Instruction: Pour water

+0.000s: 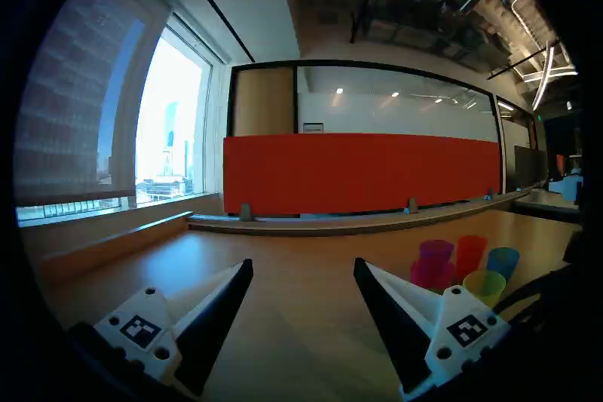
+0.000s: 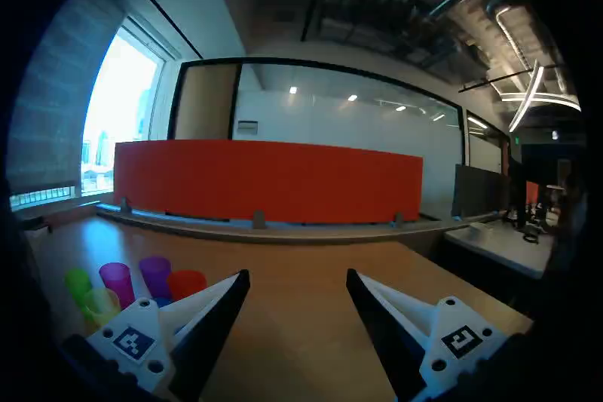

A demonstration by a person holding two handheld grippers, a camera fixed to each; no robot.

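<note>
The left gripper [image 1: 301, 270] hangs over a pale wooden table [image 1: 301, 311] with its jaws spread apart and nothing between them. Just ahead and to the outside of its right finger stands a tight group of cups: a translucent magenta plastic cup [image 1: 436, 255], a translucent red plastic cup [image 1: 471, 253], a translucent blue plastic cup [image 1: 503, 260] and, nearest, a translucent yellow plastic cup [image 1: 485, 283] whose base is hidden behind that finger. A pinkish shape low behind the magenta cup is too covered to make out. Whether any cup holds water cannot be told.

The right gripper [image 2: 296, 275] is likewise spread wide and empty. In the right gripper view the cups sit beyond the outside of its left finger, which cuts off their lower parts; a translucent green plastic cup [image 2: 78, 281] and a translucent purple plastic cup [image 2: 156, 272] show there too.

Far ahead of both grippers a long orange-red partition panel [image 1: 362, 172] stands along the table's far edge, with a bright window [image 1: 169, 138] to the left.
</note>
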